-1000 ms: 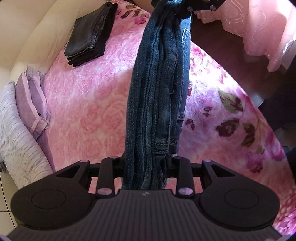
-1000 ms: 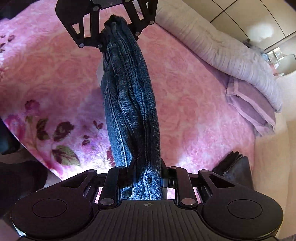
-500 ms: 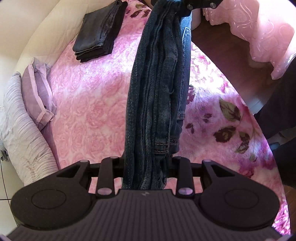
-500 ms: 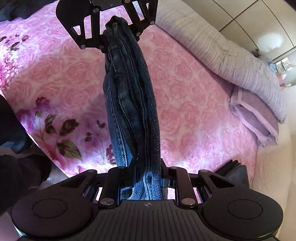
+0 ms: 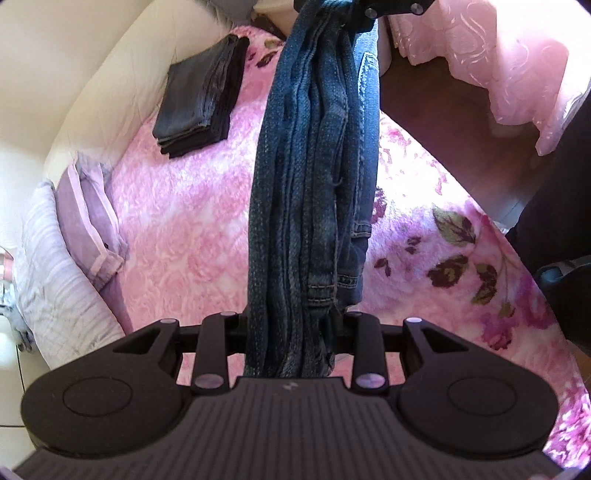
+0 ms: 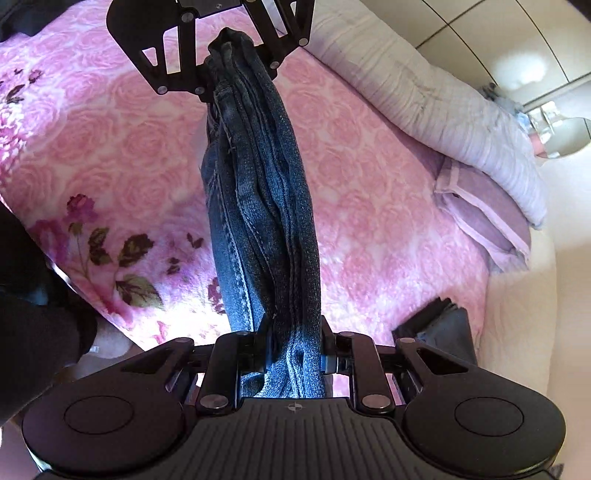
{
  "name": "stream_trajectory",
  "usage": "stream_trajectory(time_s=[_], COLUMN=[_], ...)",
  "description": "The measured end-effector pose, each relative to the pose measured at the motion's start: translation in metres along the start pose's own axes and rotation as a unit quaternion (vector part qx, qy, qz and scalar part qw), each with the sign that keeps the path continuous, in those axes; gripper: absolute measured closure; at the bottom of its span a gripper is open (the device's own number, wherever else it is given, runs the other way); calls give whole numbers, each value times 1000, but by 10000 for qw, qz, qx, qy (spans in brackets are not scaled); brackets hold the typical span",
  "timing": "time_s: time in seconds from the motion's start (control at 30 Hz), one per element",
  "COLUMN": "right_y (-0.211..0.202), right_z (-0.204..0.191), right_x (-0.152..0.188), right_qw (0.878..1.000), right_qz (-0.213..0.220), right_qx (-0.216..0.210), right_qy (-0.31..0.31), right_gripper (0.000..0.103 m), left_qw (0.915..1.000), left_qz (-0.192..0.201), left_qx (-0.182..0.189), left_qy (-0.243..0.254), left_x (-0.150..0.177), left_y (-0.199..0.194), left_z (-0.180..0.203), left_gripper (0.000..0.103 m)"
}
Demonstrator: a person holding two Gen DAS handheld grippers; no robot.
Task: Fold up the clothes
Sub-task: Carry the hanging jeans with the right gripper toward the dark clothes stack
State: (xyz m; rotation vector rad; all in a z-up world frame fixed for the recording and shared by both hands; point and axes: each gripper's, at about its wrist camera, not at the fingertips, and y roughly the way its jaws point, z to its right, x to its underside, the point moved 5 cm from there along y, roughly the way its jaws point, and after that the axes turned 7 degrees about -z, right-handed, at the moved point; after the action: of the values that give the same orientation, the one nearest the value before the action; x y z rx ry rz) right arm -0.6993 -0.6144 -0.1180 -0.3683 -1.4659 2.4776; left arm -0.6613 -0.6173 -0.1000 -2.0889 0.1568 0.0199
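Observation:
A pair of folded blue jeans (image 5: pixel 314 177) hangs stretched between my two grippers, above the pink rose-patterned bed cover (image 5: pixel 177 229). My left gripper (image 5: pixel 290 325) is shut on one end of the jeans. My right gripper (image 6: pixel 291 347) is shut on the other end of the jeans (image 6: pixel 262 206). The left gripper also shows at the top of the right wrist view (image 6: pixel 229 55), and the right gripper at the top of the left wrist view (image 5: pixel 354 14). A loose layer of denim sags below the taut part.
A stack of folded dark clothes (image 5: pixel 201 98) lies on the bed near the cream headboard (image 5: pixel 92 85); it also shows in the right wrist view (image 6: pixel 439 328). Lilac pillows (image 5: pixel 88 221) and a grey striped bolster (image 6: pixel 436 103) lie along one side. Dark wooden floor (image 5: pixel 450 122) and a pink curtain (image 5: pixel 498 55) border the bed.
Both grippers have risen with the jeans, still stretched between them; the bed looks farther below and the dark stack has shifted in view.

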Motion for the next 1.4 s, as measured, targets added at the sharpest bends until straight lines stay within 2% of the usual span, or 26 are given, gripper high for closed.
stream_trajectory(time_s=[0.17,0.37,0.6,0.83,1.13,1.27,1.4], right_y=[-12,-18,-14,9,41,49,53], right_z=[-4,-6,1,39,97,121,139], right_x=[-2,-1,11,56,123,148,164], right_qw=[9997,9992,9991,9998,9990,9971,9965], right_qz=[-168,-313,-339,-102,267,449,490], right_qx=[153,223,158,-18,-296,-402,-436], right_qy=[59,95,221,149,-191,-468,-520], right_gripper=[83,83,83,83,83,83,83], left_qw=[9997,9993,9993,9999,9973,9943,9931], left_qz=[182,326,265,8,-535,-702,-781], left_qx=[-134,-122,-76,-5,174,218,224], left_qy=[75,100,241,157,-472,-767,-840], left_x=[0,-2,-23,-74,-154,-182,-201], left_y=[-4,-4,3,26,52,57,60], left_z=[2,3,-4,-22,-48,-57,-64], left_gripper=[74,74,74,74,74,74,74])
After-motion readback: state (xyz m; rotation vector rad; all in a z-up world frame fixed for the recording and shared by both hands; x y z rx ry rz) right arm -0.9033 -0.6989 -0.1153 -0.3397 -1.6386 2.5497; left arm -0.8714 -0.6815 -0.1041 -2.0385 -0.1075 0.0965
